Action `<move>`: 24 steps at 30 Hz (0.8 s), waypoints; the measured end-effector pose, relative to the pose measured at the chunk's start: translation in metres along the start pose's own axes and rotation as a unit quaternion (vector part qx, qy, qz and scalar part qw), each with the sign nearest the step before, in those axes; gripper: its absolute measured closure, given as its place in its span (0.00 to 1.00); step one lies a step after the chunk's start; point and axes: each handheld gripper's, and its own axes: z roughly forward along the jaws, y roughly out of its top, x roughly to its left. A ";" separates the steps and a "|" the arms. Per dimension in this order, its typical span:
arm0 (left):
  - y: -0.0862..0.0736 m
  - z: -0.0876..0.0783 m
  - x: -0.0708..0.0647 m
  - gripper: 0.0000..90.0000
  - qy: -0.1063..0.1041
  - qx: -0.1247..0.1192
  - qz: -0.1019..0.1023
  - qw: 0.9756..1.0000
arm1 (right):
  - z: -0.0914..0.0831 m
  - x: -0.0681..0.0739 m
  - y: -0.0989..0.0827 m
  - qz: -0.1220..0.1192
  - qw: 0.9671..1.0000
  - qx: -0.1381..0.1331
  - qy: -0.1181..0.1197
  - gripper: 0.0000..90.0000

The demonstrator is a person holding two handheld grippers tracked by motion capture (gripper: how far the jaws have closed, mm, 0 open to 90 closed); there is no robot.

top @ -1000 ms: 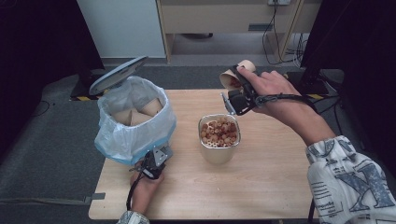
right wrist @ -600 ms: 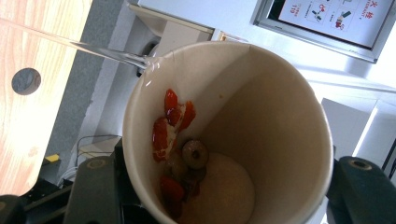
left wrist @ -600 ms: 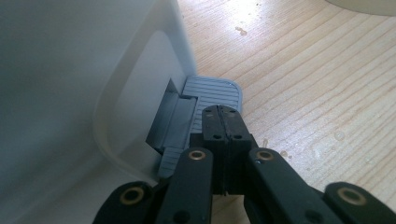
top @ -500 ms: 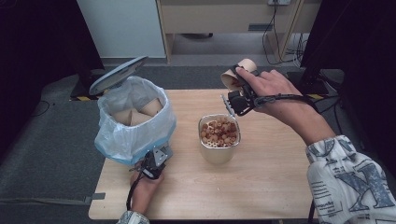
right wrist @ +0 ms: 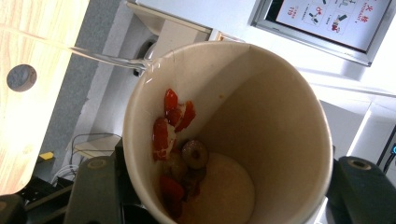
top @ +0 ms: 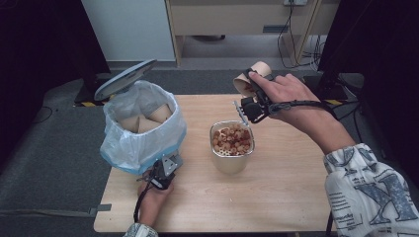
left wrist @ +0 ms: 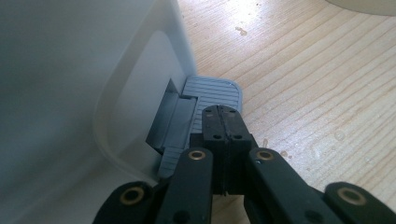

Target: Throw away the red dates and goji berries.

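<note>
Right tongs [top: 245,94] clamp a tan paper cup [top: 250,79] tilted above the wooden desk's [top: 276,197] far edge, beside the metal food tin [top: 232,148]. Left tongs [top: 167,163], closed together, press the white bin's grey pedal [left wrist: 212,93]; open desk lies nearer.

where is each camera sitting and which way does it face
High view: above the person's side of the table, looking forward and down; both forearms and claws show.
Left gripper view: rides the left claw, shut, low over the table, facing the bin's pedal.
Right gripper view: rides the right claw, looking into the paper cup it grips; its jaws flank the cup.
Shared: the high view also shows that cup, the bin and the wooden tabletop.
</note>
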 end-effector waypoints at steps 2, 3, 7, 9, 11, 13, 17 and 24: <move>0.000 0.000 0.000 0.99 0.000 0.000 0.000 1.000 | 0.000 0.000 0.000 -0.001 1.000 -0.001 0.000 0.41; 0.000 0.000 0.000 0.99 0.000 0.000 0.000 1.000 | 0.000 0.000 0.000 -0.001 1.000 -0.001 0.000 0.41; 0.000 0.000 0.000 0.99 0.001 0.000 0.000 1.000 | -0.001 -0.001 0.000 0.002 1.000 0.000 -0.002 0.41; 0.000 0.000 0.000 0.99 0.000 0.000 0.000 1.000 | -0.001 0.000 0.000 0.001 1.000 0.000 -0.002 0.41; 0.000 0.000 0.000 0.99 0.000 0.000 0.001 1.000 | -0.001 0.000 0.000 -0.003 1.000 0.001 -0.003 0.41; 0.000 0.000 0.000 0.99 0.000 0.000 0.000 1.000 | -0.001 0.000 0.000 -0.003 1.000 0.003 -0.003 0.41; 0.000 0.000 0.000 0.99 0.000 0.000 0.000 1.000 | -0.001 0.000 0.000 -0.002 1.000 0.002 -0.004 0.41; 0.000 0.000 0.000 0.99 0.001 0.001 0.001 1.000 | -0.004 -0.011 -0.004 -0.006 1.000 0.010 -0.025 0.43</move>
